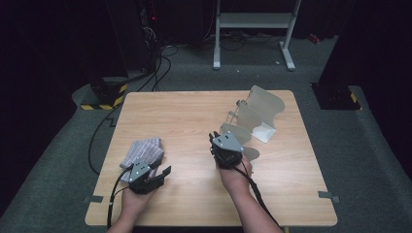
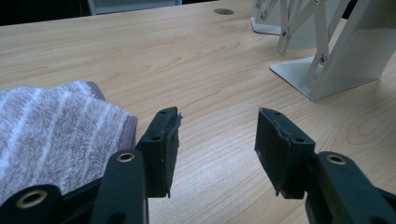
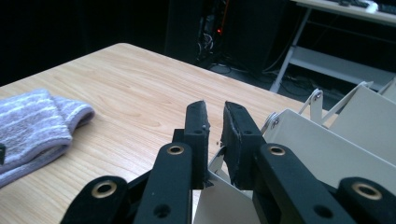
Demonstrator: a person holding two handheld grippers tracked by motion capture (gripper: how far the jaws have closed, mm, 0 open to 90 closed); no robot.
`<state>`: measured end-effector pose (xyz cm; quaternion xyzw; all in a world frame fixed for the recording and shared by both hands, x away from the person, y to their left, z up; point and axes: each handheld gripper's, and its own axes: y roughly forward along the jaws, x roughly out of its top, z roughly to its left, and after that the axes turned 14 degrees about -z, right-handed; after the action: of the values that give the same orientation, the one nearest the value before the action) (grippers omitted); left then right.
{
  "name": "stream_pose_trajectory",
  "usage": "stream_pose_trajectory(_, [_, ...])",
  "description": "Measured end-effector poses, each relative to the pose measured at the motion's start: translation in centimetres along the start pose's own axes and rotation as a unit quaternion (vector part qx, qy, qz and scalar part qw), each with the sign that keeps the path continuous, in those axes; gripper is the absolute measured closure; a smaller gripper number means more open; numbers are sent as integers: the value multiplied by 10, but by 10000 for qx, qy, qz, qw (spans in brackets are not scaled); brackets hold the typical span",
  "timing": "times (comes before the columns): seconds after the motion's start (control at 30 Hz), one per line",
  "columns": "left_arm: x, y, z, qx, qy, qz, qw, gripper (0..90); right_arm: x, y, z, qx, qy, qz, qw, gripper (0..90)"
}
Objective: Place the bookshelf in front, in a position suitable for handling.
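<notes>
Pale wood-grain laminate covers the square table point(image 1: 184, 121), which stands on grey carpet in a dark room with black cables trailing behind it. On its left side lies a folded lilac-and-white striped towel point(image 1: 143, 151), just beside the left gripper point(image 1: 163, 174), whose jaws stand well apart on nothing. The right gripper point(image 1: 213, 141) has its jaws nearly together, pinching the near panel of a white folding metal rack point(image 1: 260, 114).
</notes>
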<state>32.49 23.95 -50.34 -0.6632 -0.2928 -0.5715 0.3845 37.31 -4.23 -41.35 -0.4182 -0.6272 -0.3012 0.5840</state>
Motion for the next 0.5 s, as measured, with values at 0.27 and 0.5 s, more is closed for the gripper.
stream_pose_trajectory(0.27, [0,0,0,-2,-2,13,10000,492,2,1,24,405,-21,-143,9991,812])
stream_pose_trajectory(0.5, [-1,-1,2,26,-16,4,10000,493,5,0,56,965,-62,-246,9950,811])
